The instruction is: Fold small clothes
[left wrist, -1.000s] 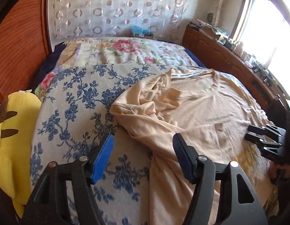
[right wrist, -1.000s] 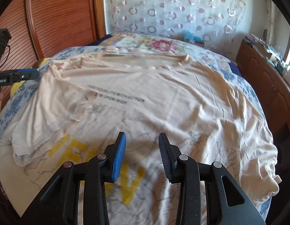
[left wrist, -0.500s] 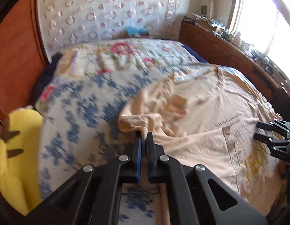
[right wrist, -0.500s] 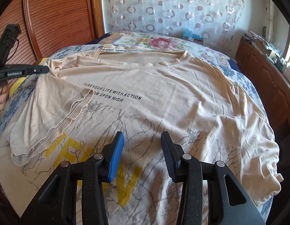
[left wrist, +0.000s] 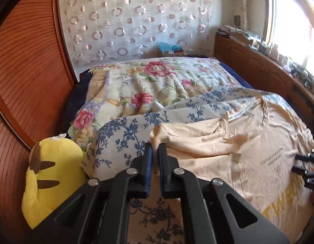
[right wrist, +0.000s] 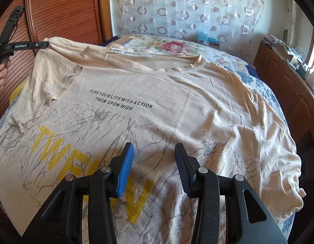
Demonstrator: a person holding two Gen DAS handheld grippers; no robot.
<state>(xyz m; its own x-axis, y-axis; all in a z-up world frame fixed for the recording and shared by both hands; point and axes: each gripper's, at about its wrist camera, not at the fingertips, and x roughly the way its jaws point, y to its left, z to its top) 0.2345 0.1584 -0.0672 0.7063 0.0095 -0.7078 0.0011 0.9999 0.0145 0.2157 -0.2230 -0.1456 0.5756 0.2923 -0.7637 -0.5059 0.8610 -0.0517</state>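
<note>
A beige T-shirt [right wrist: 177, 105] with black text and yellow letters lies spread on the bed, front up. My left gripper [left wrist: 155, 148] is shut on the shirt's left shoulder and sleeve [left wrist: 193, 138] and holds it lifted off the bed. In the right wrist view the left gripper [right wrist: 43, 44] shows at the far left, pulling that shoulder up. My right gripper [right wrist: 154, 154] is open and empty, just above the shirt's lower front. It also shows at the right edge of the left wrist view [left wrist: 305, 166].
The bed has a blue-flowered sheet [left wrist: 124, 134] and a rose-patterned quilt [left wrist: 153, 81] at its head. A yellow plush toy [left wrist: 49, 174] lies at the bed's left edge by the wooden wall. A wooden ledge [right wrist: 289, 85] with clutter runs along the right side.
My left gripper went from open beside the shirt to shut on its shoulder and sleeve, then lifted the cloth up. My right gripper stayed open over the lower front.
</note>
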